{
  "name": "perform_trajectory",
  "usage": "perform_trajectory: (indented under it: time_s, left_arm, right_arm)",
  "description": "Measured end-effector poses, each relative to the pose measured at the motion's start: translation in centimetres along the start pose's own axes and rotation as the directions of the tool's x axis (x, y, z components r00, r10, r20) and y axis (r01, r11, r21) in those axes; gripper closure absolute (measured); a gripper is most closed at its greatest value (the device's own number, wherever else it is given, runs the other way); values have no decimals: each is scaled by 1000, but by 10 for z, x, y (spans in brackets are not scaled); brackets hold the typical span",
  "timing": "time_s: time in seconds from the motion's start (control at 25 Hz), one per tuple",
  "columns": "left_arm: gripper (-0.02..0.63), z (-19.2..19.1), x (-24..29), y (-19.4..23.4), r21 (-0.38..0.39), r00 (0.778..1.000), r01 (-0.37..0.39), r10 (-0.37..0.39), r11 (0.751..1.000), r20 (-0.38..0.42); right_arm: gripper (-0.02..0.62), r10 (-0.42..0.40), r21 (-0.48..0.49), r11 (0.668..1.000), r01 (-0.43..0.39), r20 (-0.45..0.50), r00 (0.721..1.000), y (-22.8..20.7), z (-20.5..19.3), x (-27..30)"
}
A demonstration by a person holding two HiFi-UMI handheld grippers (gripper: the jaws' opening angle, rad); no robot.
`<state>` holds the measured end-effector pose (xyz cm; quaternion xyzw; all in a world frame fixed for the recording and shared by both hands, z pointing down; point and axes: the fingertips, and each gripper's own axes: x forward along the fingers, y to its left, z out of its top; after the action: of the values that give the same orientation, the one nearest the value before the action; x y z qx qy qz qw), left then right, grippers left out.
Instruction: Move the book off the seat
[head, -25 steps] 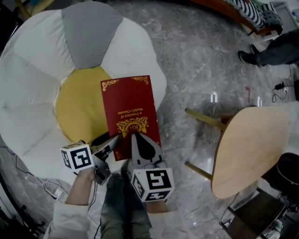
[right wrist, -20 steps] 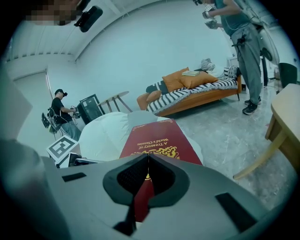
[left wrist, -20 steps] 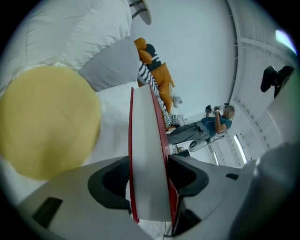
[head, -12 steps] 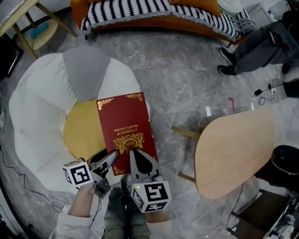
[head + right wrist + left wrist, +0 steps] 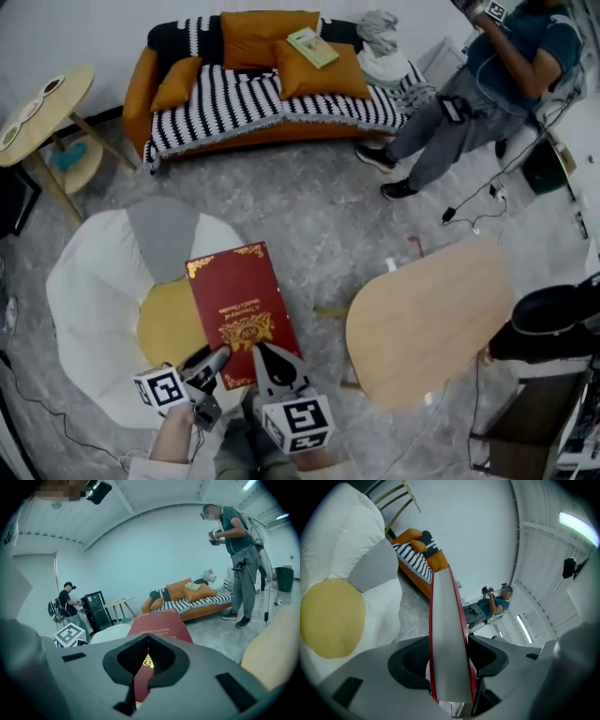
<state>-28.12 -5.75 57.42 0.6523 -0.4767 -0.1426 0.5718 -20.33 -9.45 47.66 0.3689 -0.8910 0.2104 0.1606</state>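
**Left gripper** (image 5: 450, 667): jaws partly apart, clamped on the near edge of the large red hardcover book with gold ornament (image 5: 447, 634). The pale page block shows edge-on between the 2 jaws.

**Right gripper** (image 5: 147, 663): jaws almost together, pinching the same near edge just beside the left gripper. The red cover runs out ahead of them.

**Book, handling:** stiff boards, broad, probably heavy for 1 grip. The cover looks smooth and likely slippery. The far end is unsupported and may sag or swing. Best hold is judged to be 2 grips spaced along the near edge, deep over the page block.

**Book, position:** extends away from both jaws, cover up, roughly level. In the head view it overlaps the right rim of the round white beanbag seat with yellow centre and grey panel (image 5: 94, 291) and the grey marble floor (image 5: 319, 216). Whether it touches the seat cannot be told.

**Nearby:** pale wooden oval tabletop (image 5: 427, 319) to the right, apart from the book.
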Motion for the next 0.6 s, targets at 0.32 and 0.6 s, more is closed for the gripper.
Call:
perform_trajectory:
  time_s: [0.32,0.6]
  left_arm:
    - [350,31,-36,-98,80,998,55,-57,995,16]
    - [350,40,-68,-160,141,994,105,-109,984,18]
  right_arm:
    - [583,-40,-58,997,45,76,996,27,89,-62]
    - [583,-40,-150,987,57,118,992,56,129,-116]
